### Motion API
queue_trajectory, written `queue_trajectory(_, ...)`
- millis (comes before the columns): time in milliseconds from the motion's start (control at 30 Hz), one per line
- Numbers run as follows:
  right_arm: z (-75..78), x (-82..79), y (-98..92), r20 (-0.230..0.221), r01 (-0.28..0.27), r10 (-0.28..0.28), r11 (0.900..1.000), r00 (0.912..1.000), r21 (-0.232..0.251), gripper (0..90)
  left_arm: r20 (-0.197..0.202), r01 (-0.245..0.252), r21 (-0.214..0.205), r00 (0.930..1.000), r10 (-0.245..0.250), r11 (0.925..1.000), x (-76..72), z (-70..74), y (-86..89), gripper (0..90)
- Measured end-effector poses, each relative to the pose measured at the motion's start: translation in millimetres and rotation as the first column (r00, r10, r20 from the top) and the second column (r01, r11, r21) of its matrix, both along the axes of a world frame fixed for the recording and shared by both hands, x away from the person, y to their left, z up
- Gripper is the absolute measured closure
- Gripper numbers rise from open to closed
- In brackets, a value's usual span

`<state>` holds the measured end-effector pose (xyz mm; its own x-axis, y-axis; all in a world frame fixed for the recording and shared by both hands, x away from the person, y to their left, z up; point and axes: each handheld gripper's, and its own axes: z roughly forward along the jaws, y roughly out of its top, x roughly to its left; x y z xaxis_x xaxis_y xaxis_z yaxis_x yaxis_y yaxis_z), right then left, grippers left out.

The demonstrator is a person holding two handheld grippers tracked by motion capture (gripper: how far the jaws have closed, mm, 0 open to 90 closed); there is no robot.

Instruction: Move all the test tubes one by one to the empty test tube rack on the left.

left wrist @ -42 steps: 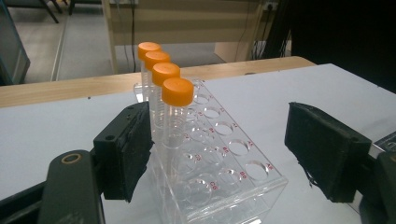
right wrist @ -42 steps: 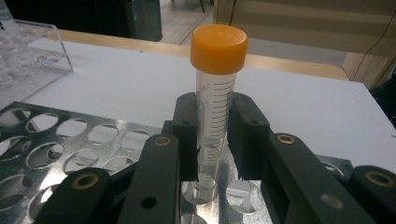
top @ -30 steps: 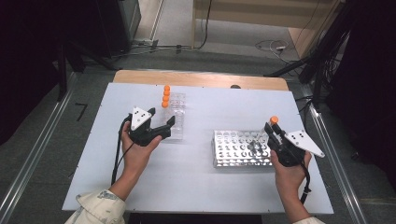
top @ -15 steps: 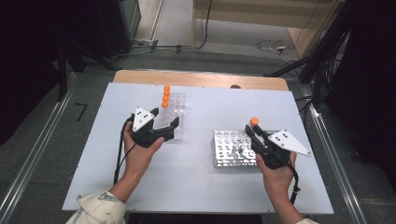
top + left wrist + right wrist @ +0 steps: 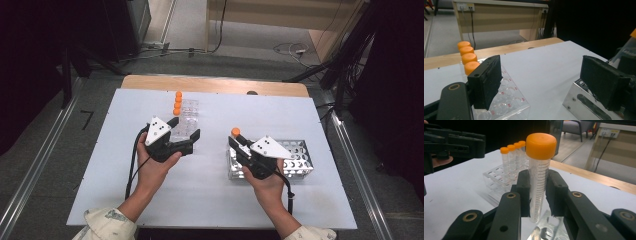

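The left tool (image 5: 186,134) hung with jaws apart over the clear rack (image 5: 186,120) near the tabletop's (image 5: 300,115) far edge. Toward the right edge, the right tool (image 5: 240,145) was clamped on an orange-capped tube (image 5: 539,175), upright above the metal rack (image 5: 297,160).

I see the white table (image 5: 210,200) bright and evenly lit from above, with soft shadows; the room around is dark. Near my claws the close views are slightly soft.
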<state>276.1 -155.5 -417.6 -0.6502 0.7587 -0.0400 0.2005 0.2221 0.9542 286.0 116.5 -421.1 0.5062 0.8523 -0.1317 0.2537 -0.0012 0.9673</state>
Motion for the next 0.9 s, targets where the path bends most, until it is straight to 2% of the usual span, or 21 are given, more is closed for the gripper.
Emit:
queue_trajectory(233, -3.9, 2.3, 17.4, -0.014, -0.029, 0.029, 0.9996, 0.9995, -0.006, 72.0, 0.002, 0.022, -0.006, 0.9998, -0.022, 0.9998, -1.3, 1.1, -2.7, 18.9)
queue_trajectory(500, -10.1, 7.1, 29.0, -0.035, -0.043, 0.043, 0.9988, 0.9985, -0.021, 72.0, 0.011, 0.051, -0.016, 0.9986, -0.051, 0.9986, -5.1, 4.4, -6.4, 19.7)
queue_trajectory(533, -10.5, 7.4, 29.8, -0.035, -0.046, 0.045, 0.9987, 0.9984, -0.022, 72.1, 0.013, 0.073, -0.023, 0.9973, -0.073, 0.9971, -6.5, 5.6, -8.2, 19.7)
queue_trajectory(600, -11.3, 7.8, 32.1, -0.041, -0.050, 0.049, 0.9984, 0.9980, -0.027, 72.1, 0.013, 0.085, -0.026, 0.9963, -0.085, 0.9960, -7.1, 6.0, -9.1, 21.1)
queue_trajectory(667, -12.3, 8.7, 34.3, -0.046, -0.056, 0.054, 0.9979, 0.9975, -0.032, 72.0, 0.019, 0.123, -0.028, 0.9922, -0.123, 0.9920, -9.4, 6.7, -13.1, 22.7)
queue_trajectory(700, -12.8, 9.1, 35.4, -0.052, -0.060, 0.058, 0.9977, 0.9969, -0.032, 72.0, 0.019, 0.123, -0.028, 0.9922, -0.123, 0.9920, -9.4, 6.7, -13.1, 23.8)
queue_trajectory(867, -15.4, 9.6, 41.8, -0.068, -0.085, 0.082, 0.9955, 0.9944, -0.042, 72.0, 0.018, 0.178, -0.007, 0.9839, -0.178, 0.9840, -11.8, 5.8, -20.9, 26.8)
queue_trajectory(900, -15.8, 8.2, 44.8, -0.071, -0.096, 0.092, 0.9944, 0.9932, -0.045, 72.0, 0.018, 0.187, 0.000, 0.9823, -0.187, 0.9824, -11.9, 5.0, -21.7, 29.7)
